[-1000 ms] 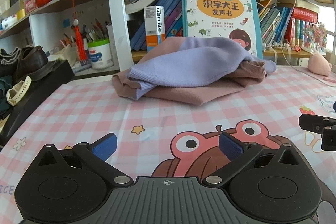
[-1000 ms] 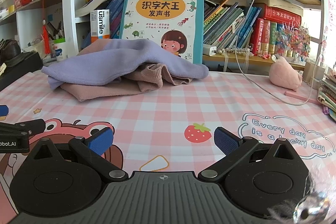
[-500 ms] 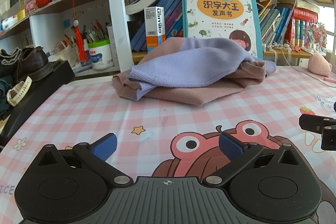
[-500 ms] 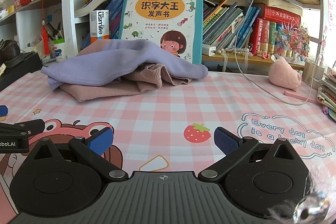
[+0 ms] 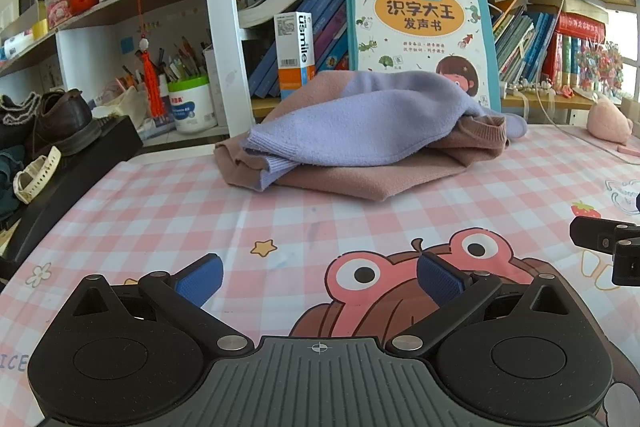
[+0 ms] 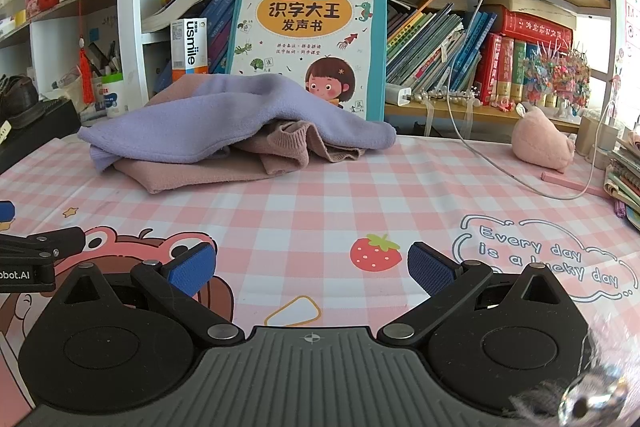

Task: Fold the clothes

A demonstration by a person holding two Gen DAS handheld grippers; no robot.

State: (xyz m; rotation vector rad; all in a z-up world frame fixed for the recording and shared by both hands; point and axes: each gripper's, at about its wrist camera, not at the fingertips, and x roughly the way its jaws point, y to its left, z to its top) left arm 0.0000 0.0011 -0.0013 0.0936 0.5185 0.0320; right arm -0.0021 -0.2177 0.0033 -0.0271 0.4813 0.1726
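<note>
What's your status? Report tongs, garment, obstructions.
Left tongs open, empty. Right tongs open, empty. Purple-and-pink sweater bunched on the table ahead, untouched. Checked tablecloth between bare.

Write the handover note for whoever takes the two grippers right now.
Left gripper: open, empty, low over the checked tablecloth.
Right gripper: open, empty, beside it.
Clothes: a pink and lilac sweater lies bunched in a heap at the back of the table, in front of the big picture book, touched by neither gripper.
Done: no neat fold visible.
Left: reach it, spread it, fold it.
</note>
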